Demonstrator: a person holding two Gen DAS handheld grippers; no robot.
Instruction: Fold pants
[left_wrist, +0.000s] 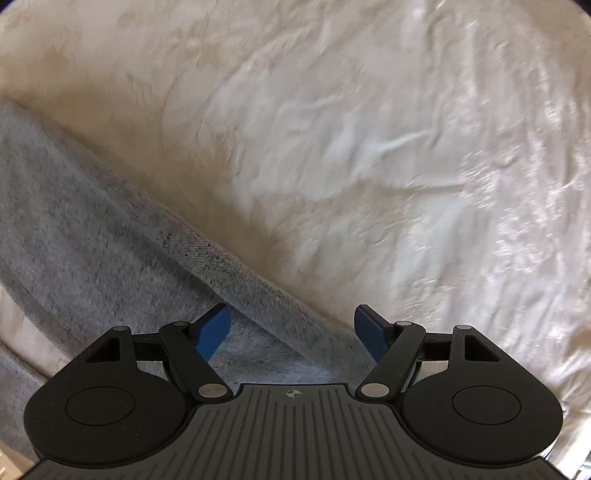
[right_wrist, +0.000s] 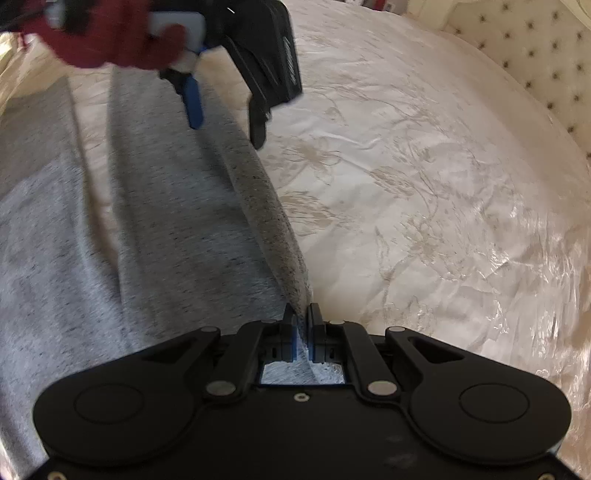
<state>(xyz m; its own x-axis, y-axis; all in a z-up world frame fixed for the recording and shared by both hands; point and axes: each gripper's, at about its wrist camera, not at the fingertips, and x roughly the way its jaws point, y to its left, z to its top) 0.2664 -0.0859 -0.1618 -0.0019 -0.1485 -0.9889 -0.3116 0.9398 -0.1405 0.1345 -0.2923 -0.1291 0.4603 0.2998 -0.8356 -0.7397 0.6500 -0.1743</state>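
place: home bedroom | evidence: bed under cream floral embroidered bedspread; button-tufted headboard far right

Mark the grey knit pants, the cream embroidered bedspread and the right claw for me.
grey knit pants (right_wrist: 155, 229): right wrist view, flat leg panel.
cream embroidered bedspread (right_wrist: 424, 184): right wrist view, bare patch.
right claw (right_wrist: 302, 325): right wrist view, between tips pinching the pants' edge.

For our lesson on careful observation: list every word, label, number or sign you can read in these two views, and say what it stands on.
No readable word or number in either view.
Crosshair sign, no letters: on the left gripper body, left wrist view.
Pale marking on the left gripper housing, right wrist view: too blurred to read.
Grey pants, cream bedspread, right gripper: no text.
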